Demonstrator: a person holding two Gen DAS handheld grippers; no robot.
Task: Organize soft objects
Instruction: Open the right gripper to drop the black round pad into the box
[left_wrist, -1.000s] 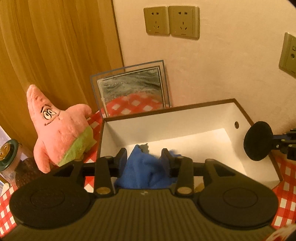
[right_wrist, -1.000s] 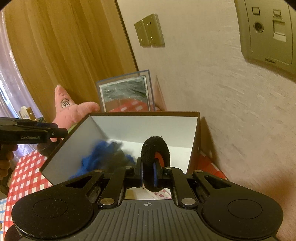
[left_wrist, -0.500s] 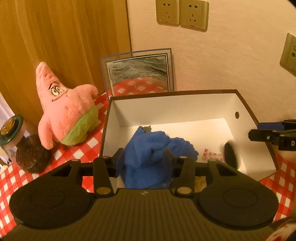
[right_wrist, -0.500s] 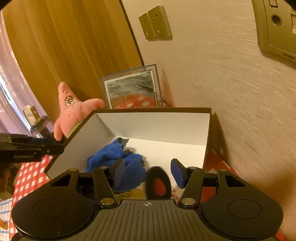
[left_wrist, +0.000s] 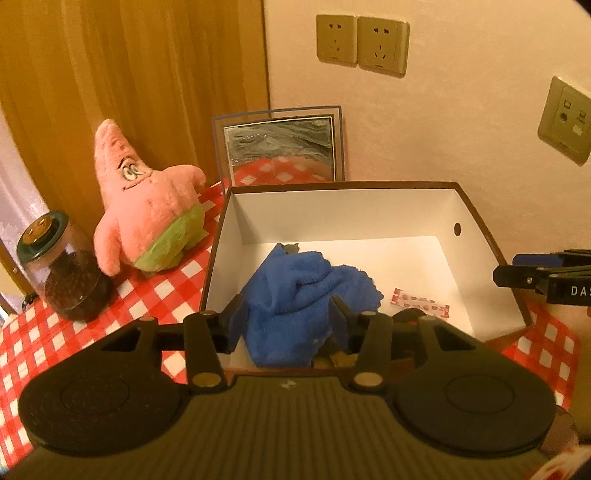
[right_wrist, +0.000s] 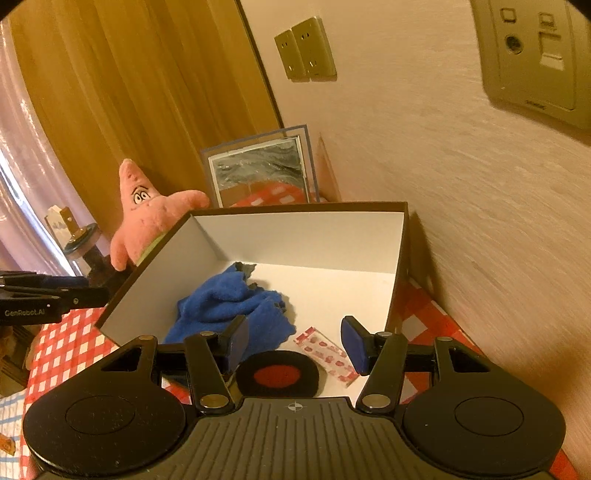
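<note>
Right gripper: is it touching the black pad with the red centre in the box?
Apart. In the right wrist view the right gripper stands open, and the black pad lies flat on the box floor, clear of both fingers.

At frame centre a crumpled blue cloth (left_wrist: 299, 295) lies in the white-lined box (left_wrist: 332, 210), the pink star plush (left_wrist: 147, 199) standing left on the checkered worktop (left_wrist: 55, 332).

Readable on the left gripper (right_wrist: 48, 299), at the left edge of the right wrist view beside the white box (right_wrist: 295, 236): "GenRobot.AI". On the right gripper (left_wrist: 546, 280), right of the box in the left wrist view: only "DAS", cut off at the frame edge.
</note>
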